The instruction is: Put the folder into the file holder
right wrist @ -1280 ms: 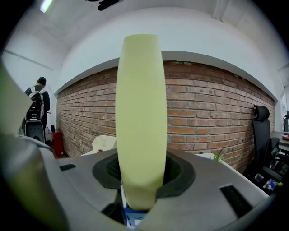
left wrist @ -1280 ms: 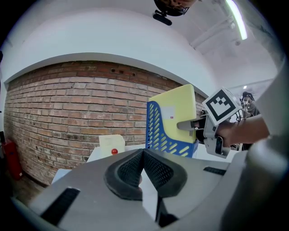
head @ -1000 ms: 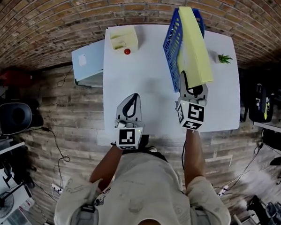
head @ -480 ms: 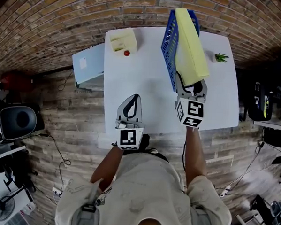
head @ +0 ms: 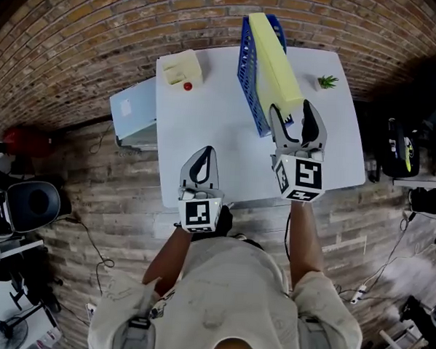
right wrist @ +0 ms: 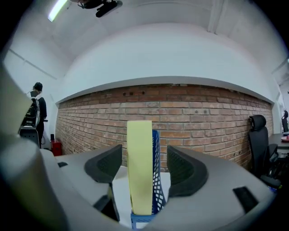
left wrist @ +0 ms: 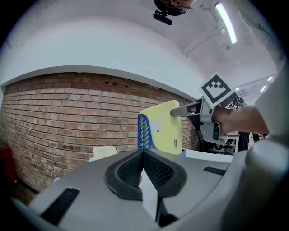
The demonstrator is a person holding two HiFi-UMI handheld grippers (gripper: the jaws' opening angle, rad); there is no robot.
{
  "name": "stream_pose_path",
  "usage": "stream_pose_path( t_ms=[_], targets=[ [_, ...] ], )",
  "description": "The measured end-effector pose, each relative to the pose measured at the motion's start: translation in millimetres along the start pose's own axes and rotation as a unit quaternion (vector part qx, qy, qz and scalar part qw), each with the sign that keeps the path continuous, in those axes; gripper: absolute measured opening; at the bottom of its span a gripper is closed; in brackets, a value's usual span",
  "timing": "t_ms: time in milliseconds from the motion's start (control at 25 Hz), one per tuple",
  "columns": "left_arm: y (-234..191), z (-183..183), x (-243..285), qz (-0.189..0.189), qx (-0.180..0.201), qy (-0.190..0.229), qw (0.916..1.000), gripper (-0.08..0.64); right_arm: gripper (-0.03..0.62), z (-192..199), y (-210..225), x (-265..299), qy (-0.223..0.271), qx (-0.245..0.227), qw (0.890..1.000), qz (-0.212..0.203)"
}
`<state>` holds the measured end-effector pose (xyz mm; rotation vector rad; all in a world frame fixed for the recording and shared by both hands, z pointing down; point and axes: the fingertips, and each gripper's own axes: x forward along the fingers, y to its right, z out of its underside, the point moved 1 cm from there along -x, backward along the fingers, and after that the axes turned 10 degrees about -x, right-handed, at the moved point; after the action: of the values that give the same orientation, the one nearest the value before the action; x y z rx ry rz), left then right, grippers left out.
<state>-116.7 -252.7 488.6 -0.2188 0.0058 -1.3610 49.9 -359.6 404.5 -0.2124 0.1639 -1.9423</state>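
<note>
A yellow folder [head: 275, 60] stands on edge in the blue mesh file holder [head: 247, 69] at the back of the white table [head: 206, 118]. My right gripper [head: 299, 125] hovers at the folder's near end. Its jaws have just been opening and stand wide. In the right gripper view the folder [right wrist: 140, 167] and holder [right wrist: 156, 180] sit in the gap between the pads, touching neither. My left gripper [head: 202, 166] is shut and empty near the table's front edge. The left gripper view shows the folder [left wrist: 163, 131] and holder [left wrist: 144, 133] ahead to the right.
A cream box [head: 182, 67] with a small red object sits at the table's back left corner. A small green plant [head: 327, 82] is at the back right. A pale cabinet [head: 134, 111] adjoins the table's left side. A brick wall runs behind.
My right gripper's jaws have opened off the folder's near end and the gripper has risen. The folder stays standing in the holder. My left gripper has hardly moved.
</note>
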Motion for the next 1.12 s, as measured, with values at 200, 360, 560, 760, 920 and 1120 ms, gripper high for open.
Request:
stream_pose_path(
  t_ms=[200, 360, 560, 760, 920, 1120],
  targets=[
    [11, -10, -13, 0.009, 0.011, 0.012, 0.9998, 0.008, 0.325, -33, 8, -32, 0.034, -0.005, 0.999, 0.011],
    [19, -17, -26, 0.010, 0.014, 0.021, 0.9996, 0.008, 0.325, -45, 18, -67, 0.049, -0.006, 0.998, 0.029],
    [37, -27, -37, 0.022, 0.021, 0.032, 0.9990, 0.008, 0.325, -47, 34, -111, 0.053, -0.007, 0.997, 0.055],
    [68, -36, -51, 0.045, 0.026, 0.043, 0.9977, 0.008, 0.324, -37, 53, -160, 0.048, -0.002, 0.995, 0.087],
    [89, -40, -66, 0.057, 0.031, 0.048, 0.9968, 0.008, 0.324, -27, 62, -196, 0.039, 0.003, 0.994, 0.103],
    [112, -42, -85, 0.067, 0.034, 0.051, 0.9959, 0.008, 0.324, -13, 64, -235, 0.024, 0.007, 0.994, 0.102]
  ],
)
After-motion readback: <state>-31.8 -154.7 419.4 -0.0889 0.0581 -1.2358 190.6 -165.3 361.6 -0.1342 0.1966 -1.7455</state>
